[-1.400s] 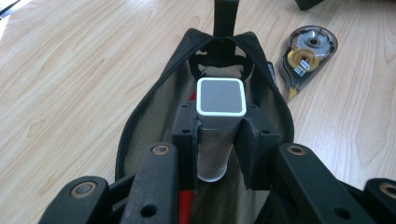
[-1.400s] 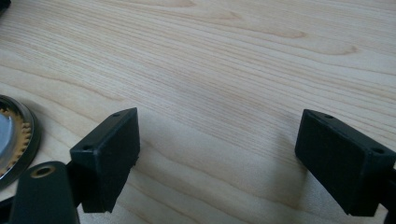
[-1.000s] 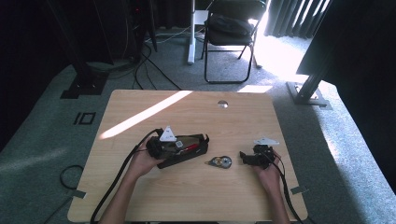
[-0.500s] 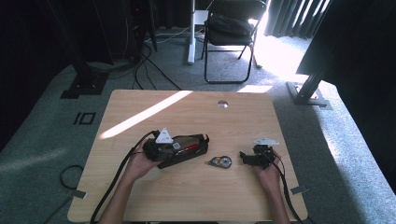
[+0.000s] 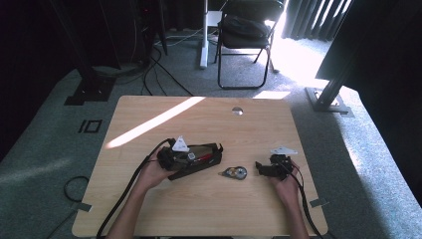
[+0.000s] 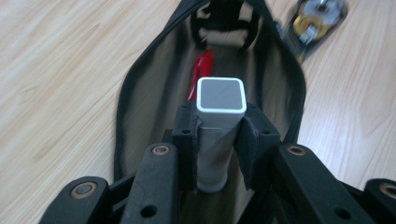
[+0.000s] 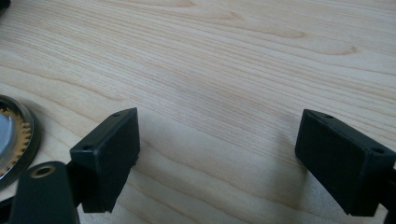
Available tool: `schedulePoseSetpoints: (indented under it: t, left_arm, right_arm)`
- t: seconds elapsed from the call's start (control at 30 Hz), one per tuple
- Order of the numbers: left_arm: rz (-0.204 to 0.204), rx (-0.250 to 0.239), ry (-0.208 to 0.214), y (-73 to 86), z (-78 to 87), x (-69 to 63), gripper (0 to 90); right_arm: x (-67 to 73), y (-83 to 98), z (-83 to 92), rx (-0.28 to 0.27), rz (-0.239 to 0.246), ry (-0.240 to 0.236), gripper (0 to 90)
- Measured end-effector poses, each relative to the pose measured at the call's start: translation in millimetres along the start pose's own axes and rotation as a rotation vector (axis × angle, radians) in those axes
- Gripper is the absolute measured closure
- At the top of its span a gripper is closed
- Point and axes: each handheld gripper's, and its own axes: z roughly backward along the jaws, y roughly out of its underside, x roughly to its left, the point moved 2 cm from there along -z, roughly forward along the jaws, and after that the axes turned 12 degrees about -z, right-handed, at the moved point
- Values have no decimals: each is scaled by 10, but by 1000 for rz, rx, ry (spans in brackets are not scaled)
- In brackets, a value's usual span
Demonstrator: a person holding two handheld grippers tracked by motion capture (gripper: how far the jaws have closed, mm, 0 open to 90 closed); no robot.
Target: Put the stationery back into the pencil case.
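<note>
Red item [image 6: 201, 70] inside open pouch [image 6: 154, 84]

the white stick's [image 6: 218, 140] lower end is hidden behind the left gripper's [image 6: 219, 133] pads. the tape dispenser [image 7: 11, 140] is cut off by the picture's left edge.

- A white, square-ended plastic stick with a grey end face [image 6: 221, 100] is seen clamped between two black pads, its end pointing into the mouth of the pouch.
- A black, long fabric pouch with an olive lining [image 6: 163, 93] is laid open on the wooden table, left of centre [image 5: 199, 159]; something red [image 6: 201, 74] is seen lying inside it.
</note>
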Motion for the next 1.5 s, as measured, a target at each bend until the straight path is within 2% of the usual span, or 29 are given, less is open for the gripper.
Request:
schedulePoseSetpoints:
  t: [0.13,0.3,0.5,0.7,0.8,0.93,1.13,1.33,1.37,1.5]
  left_arm:
    - [15,-1,15,-41,-129,24,703]
    - [39,16,2,-25,-216,36,625]
    - [42,-20,-13,-48,-159,40,608]
    - [54,-85,-19,-96,-95,28,606]
    - [47,-106,-20,-133,-65,2,605]
    - [42,-142,-26,-187,-21,-57,601]
    - [20,-196,-8,-275,56,-211,603]
    - [-13,-213,23,-342,70,-418,636]
    - [-28,-215,31,-355,65,-466,645]
    - [-40,-216,54,-372,17,-566,674]
  right_arm:
    - [0,0,0,0,0,0,138]
    - [0,0,0,0,0,0,138]
    - [0,0,0,0,0,0,138]
    - [0,0,0,0,0,0,138]
    - [0,0,0,0,0,0,138]
    - [2,0,0,-1,-1,1,145]
    - [58,10,10,-17,9,-11,243]
    - [202,9,-8,-13,41,-44,307]
    - [224,10,-11,-13,46,-49,311]
    - [268,18,-10,-9,62,-64,319]
